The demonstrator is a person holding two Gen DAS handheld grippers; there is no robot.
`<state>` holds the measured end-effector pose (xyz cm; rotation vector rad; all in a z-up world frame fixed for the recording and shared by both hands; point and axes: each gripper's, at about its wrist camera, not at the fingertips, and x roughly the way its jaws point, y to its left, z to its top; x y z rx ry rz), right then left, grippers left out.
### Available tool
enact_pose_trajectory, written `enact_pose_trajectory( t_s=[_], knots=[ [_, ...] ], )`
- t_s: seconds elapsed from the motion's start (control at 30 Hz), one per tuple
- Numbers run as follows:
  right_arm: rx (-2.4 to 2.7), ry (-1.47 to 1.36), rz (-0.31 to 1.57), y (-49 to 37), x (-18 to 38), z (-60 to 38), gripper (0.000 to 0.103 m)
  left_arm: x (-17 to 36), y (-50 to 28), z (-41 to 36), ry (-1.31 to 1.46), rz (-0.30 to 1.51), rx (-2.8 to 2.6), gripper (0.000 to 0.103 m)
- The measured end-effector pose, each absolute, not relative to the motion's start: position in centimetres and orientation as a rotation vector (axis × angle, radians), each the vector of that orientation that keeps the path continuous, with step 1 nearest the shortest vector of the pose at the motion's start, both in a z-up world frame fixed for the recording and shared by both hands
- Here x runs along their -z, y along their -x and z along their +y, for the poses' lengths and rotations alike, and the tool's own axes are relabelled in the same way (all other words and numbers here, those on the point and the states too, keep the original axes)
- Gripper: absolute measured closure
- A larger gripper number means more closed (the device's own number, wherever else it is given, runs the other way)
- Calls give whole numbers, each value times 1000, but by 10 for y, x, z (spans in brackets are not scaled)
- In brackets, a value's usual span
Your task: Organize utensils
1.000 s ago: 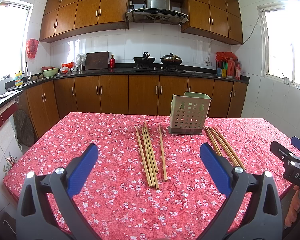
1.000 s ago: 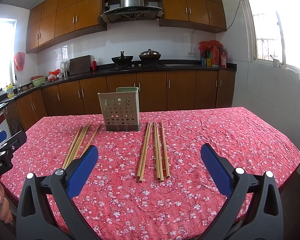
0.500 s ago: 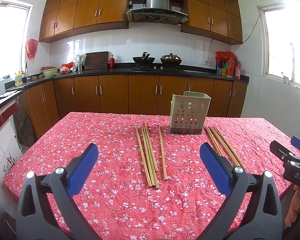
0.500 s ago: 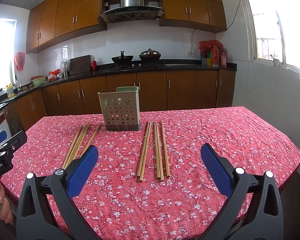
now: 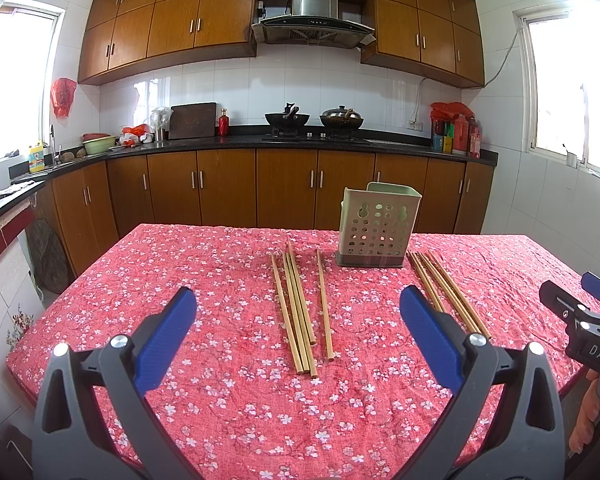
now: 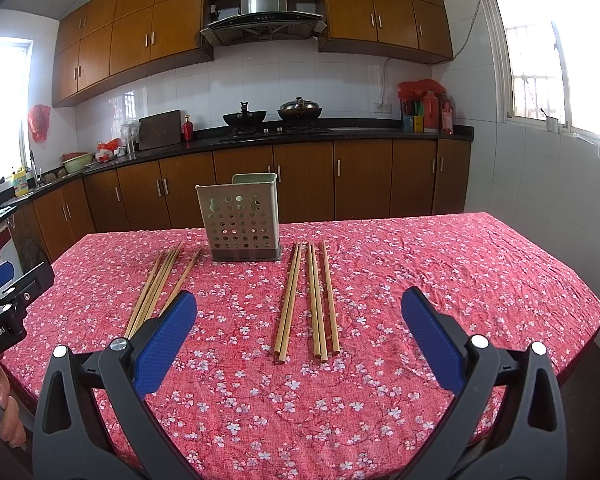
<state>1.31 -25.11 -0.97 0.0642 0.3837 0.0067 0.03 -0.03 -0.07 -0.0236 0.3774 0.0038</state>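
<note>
A pale green perforated utensil holder (image 5: 378,226) (image 6: 242,218) stands upright toward the back of a table under a red floral cloth (image 5: 220,264) (image 6: 440,264). Several wooden chopsticks lie flat in two groups, one on each side of the holder. The left group (image 5: 298,304) (image 6: 158,284) lies straight ahead of my left gripper (image 5: 298,300), which is open and holds nothing. The right group (image 5: 446,288) (image 6: 310,300) lies ahead of my right gripper (image 6: 299,302), open too and equally bare. Both grippers hover near the table's front edge, short of the chopsticks.
Each gripper shows at the edge of the other's view, held by a hand (image 5: 588,412) (image 6: 6,408). Behind the table runs a dark kitchen counter (image 5: 300,142) with pans, bottles and bowls above wooden cabinets. The table's edges drop off left and right.
</note>
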Motion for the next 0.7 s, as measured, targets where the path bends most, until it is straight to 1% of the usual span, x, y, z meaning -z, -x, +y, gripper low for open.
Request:
enact_pose_trajectory(
  t_s=[0.7],
  knots=[
    [1,-78,410,-19,16,-261,2,11,-6,-4,25,401,-14,4]
  ],
)
